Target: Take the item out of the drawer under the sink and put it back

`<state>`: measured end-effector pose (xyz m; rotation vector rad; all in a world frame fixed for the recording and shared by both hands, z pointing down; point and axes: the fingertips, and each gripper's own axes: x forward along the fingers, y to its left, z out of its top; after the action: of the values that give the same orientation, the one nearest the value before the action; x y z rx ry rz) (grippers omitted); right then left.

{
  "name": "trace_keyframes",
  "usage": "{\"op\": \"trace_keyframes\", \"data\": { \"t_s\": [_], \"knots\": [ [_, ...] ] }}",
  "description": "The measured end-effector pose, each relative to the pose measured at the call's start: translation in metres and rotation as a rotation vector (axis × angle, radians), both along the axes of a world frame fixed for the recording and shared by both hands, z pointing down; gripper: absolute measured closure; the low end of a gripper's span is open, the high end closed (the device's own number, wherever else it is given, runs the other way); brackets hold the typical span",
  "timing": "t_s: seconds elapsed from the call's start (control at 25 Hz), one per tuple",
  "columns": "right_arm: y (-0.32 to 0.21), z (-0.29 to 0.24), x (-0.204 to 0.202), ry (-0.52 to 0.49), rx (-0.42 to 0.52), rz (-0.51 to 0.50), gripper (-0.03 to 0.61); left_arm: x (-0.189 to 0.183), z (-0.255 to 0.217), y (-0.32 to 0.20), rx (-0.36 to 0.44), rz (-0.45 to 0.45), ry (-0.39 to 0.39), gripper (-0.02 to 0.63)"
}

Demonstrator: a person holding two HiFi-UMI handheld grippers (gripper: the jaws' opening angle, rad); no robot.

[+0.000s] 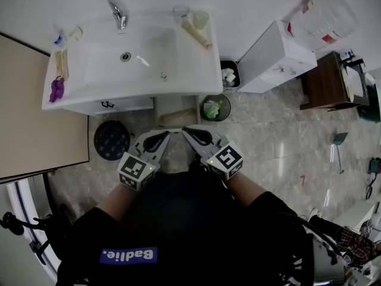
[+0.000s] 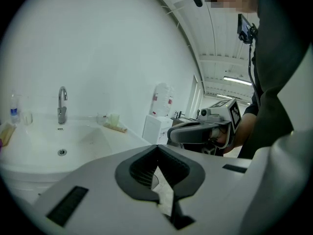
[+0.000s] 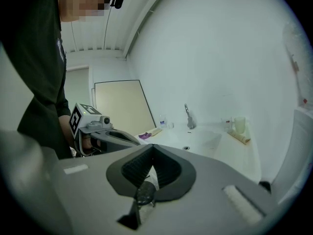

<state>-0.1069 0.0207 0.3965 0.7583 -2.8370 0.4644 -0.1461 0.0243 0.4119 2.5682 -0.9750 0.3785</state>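
Left hand-held gripper (image 1: 167,134) and right hand-held gripper (image 1: 186,130) are both kept pressed together, nothing pinched, and with the item unseen, likely inside the shut drawer (image 1: 128,105) under the sink (image 1: 202,79), its handle (image 1: 108,104) could be missed unless jaws get spread.

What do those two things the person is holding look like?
The left hand-held gripper and the right hand-held gripper are light grey and pointed, with dark ribbed pads inside. Each carries a white cube with black square markers and a tiny green light. The person wears black sleeves.
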Motion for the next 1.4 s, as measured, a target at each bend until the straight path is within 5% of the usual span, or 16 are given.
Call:
{"op": "trace_keyframes", "data": {
  "t_s": [0.56,1.4],
  "knots": [
    [-0.005,0.018,0.031,-0.008,-0.041,0.036,0.577,0.016,0.041,-0.034,-0.034,0.017,-0.055,0.607],
    [0.018,0.047,0.084,-0.022,-0.101,0.113,0.577,0.053,0.141,-0.039,-0.091,0.142,-0.280,0.607]
  ]
}}
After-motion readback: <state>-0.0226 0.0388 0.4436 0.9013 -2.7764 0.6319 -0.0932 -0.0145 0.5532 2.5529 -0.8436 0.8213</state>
